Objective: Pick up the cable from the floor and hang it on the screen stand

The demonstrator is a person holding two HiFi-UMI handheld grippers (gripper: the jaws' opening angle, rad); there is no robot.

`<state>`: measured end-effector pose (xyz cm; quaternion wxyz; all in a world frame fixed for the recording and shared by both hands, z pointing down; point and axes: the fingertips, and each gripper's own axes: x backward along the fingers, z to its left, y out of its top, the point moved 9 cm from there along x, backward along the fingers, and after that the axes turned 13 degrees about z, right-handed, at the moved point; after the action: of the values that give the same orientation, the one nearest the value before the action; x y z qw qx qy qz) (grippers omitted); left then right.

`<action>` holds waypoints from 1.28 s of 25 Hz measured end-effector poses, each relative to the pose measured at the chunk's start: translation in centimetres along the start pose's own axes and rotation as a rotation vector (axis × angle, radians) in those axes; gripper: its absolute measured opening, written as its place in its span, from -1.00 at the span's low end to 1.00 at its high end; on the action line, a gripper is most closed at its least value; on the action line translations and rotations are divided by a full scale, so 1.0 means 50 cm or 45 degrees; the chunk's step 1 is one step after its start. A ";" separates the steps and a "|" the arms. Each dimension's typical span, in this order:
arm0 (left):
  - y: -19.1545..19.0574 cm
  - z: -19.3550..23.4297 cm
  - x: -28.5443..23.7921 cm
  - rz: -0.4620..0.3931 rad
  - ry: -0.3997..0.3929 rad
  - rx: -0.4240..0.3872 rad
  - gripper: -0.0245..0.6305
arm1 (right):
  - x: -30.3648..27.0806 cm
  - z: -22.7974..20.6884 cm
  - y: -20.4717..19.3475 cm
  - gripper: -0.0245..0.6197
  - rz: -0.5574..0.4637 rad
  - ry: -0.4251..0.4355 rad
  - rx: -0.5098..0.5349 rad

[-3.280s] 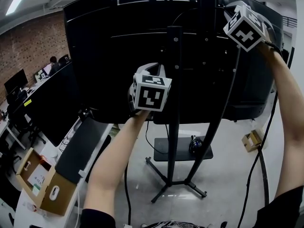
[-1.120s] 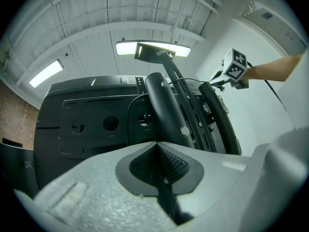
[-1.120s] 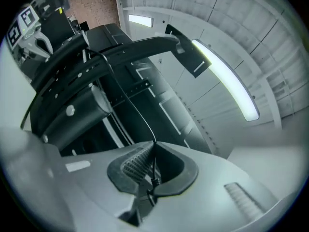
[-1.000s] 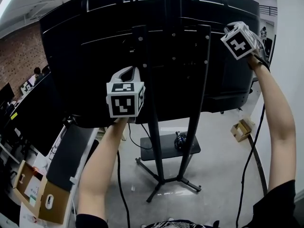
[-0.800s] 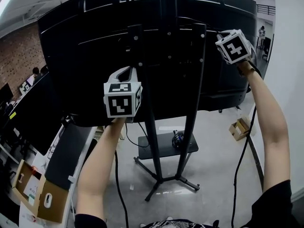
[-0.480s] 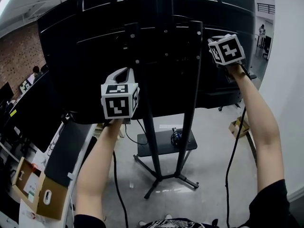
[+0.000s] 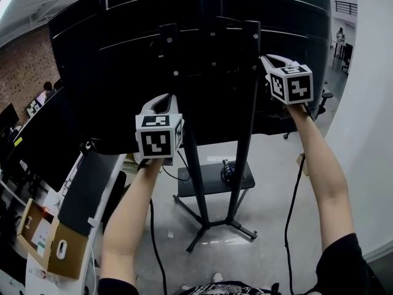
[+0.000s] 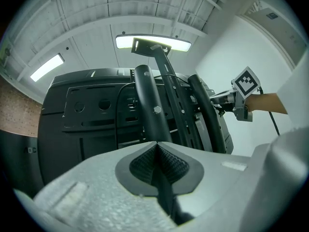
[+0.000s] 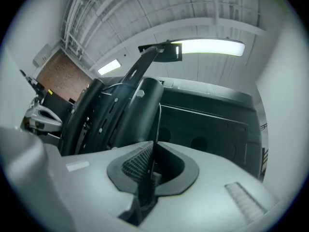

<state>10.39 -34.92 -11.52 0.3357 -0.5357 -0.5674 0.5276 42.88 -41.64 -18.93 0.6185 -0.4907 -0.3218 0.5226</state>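
Rising as a thin black line from the right gripper (image 9: 153, 148), the cable (image 9: 156, 122) is pinched between its closed jaws, just right of the screen stand (image 7: 244, 121) and behind the screen (image 7: 98, 72). Just left of the stand's uprights, the left gripper (image 8: 157, 149) has its jaws pressed together; a dark strip in their seam cannot be identified.

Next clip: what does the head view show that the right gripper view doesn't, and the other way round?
Head view only: the floor, the stand's feet, a cardboard box and the person's forearms. Right gripper view only: the right gripper with its jaws closed on a thin cable, under a ceiling light. Both: the screen's back, the stand's poles and the left gripper.
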 end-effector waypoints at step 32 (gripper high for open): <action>-0.236 -0.224 0.234 0.056 -0.395 0.078 -0.93 | 0.342 0.454 -0.283 -0.90 0.053 0.127 -0.341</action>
<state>15.67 -19.44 0.06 0.2488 -0.4495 -0.5841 0.6284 31.11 -18.62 -0.47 0.5516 -0.6009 -0.3473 0.4627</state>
